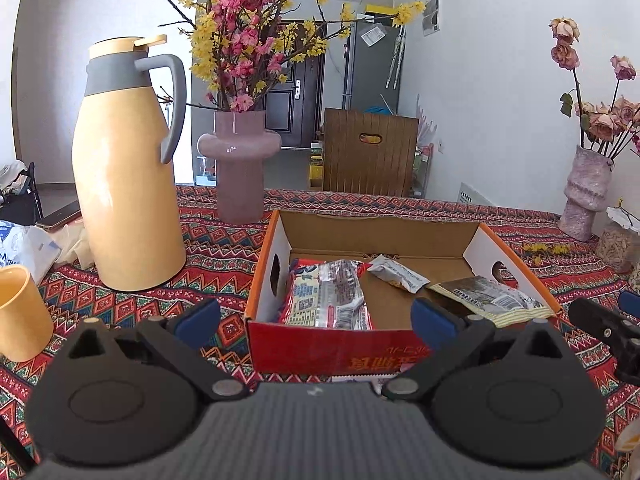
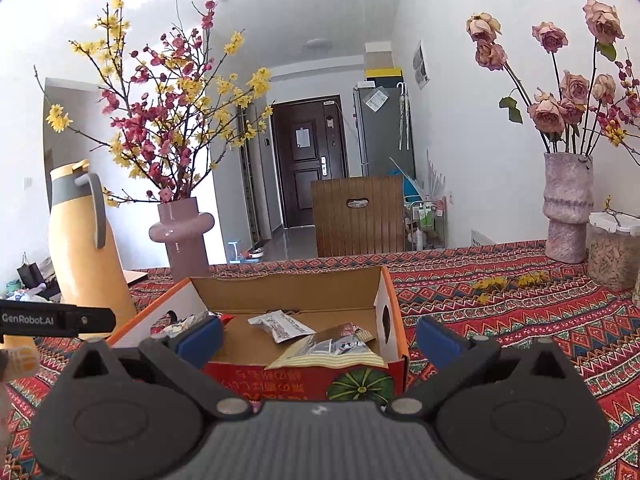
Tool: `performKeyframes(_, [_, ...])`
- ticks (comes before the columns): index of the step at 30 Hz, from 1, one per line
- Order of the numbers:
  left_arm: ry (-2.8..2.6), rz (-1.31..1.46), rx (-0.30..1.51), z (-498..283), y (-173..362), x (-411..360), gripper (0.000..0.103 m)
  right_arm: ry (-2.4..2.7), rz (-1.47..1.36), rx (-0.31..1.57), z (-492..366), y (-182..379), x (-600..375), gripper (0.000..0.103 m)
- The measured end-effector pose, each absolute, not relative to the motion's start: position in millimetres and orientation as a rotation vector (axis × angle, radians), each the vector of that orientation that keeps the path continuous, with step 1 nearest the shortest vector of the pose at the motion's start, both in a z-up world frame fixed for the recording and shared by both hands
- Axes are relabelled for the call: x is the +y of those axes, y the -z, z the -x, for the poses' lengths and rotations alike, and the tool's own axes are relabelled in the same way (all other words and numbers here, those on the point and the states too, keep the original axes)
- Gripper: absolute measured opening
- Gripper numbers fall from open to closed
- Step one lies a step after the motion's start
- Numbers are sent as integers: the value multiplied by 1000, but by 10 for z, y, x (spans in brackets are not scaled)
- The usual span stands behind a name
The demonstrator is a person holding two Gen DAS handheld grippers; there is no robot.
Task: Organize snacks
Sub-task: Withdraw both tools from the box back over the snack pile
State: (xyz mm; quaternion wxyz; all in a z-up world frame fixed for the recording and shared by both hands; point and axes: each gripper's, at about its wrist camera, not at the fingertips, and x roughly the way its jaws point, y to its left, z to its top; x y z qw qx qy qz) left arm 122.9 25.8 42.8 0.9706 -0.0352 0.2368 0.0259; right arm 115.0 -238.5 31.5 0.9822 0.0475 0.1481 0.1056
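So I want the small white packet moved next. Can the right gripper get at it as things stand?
Probably yes. The right gripper is open and empty in front of the box, whose top is open. The small white packet lies uncovered, beyond the yellow-edged packet.

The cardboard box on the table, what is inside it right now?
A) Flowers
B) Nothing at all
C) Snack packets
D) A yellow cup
C: three snack packets lie in the cardboard box: a big red and silver packet on its left, a small white packet in the middle, and a yellowish packet on the right. The yellow cup stands outside on the tablecloth.
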Motion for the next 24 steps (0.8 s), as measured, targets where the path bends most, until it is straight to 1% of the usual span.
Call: performKeyframes(24, [-66, 67, 576, -904, 149, 529, 103, -167, -76, 483, -748, 176, -2535, 103])
